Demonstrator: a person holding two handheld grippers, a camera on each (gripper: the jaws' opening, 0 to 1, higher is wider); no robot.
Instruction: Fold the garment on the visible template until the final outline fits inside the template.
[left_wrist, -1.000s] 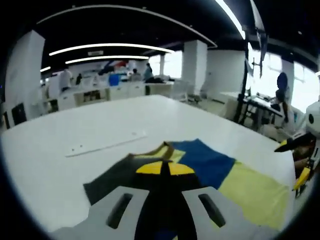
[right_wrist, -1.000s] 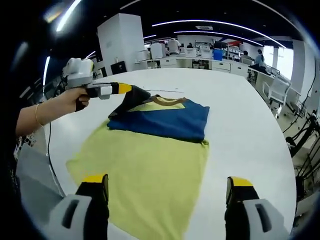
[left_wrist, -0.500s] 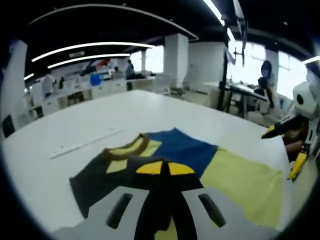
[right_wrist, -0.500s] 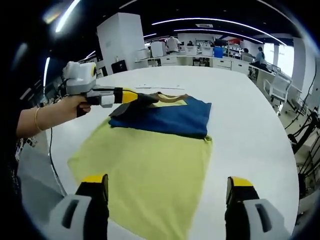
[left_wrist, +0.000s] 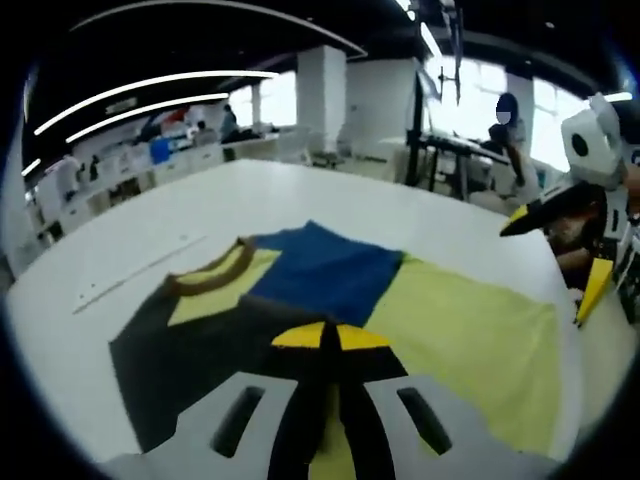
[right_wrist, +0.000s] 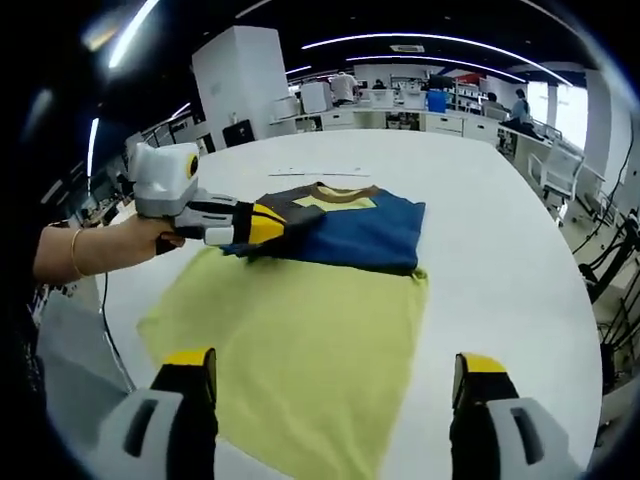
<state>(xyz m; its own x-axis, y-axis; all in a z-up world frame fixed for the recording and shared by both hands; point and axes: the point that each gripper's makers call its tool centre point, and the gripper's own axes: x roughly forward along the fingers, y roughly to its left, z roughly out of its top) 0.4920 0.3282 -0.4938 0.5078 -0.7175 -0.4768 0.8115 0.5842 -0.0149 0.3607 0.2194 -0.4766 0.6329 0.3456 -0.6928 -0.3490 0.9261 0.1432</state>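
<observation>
While pinching cloth, left gripper (right_wrist: 268, 226) has lowered the garment (right_wrist: 300, 300).

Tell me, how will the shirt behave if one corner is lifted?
Probably floppy: the shirt lies flat and already folded over on the table. Likely light, since the left tongs alone carry its dark edge. It may slide and unfold when dragged.

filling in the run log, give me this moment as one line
left tongs: shut on shirt dark sleeve | right tongs: open, above yellow hem | shirt: top part folded, on white table
</observation>
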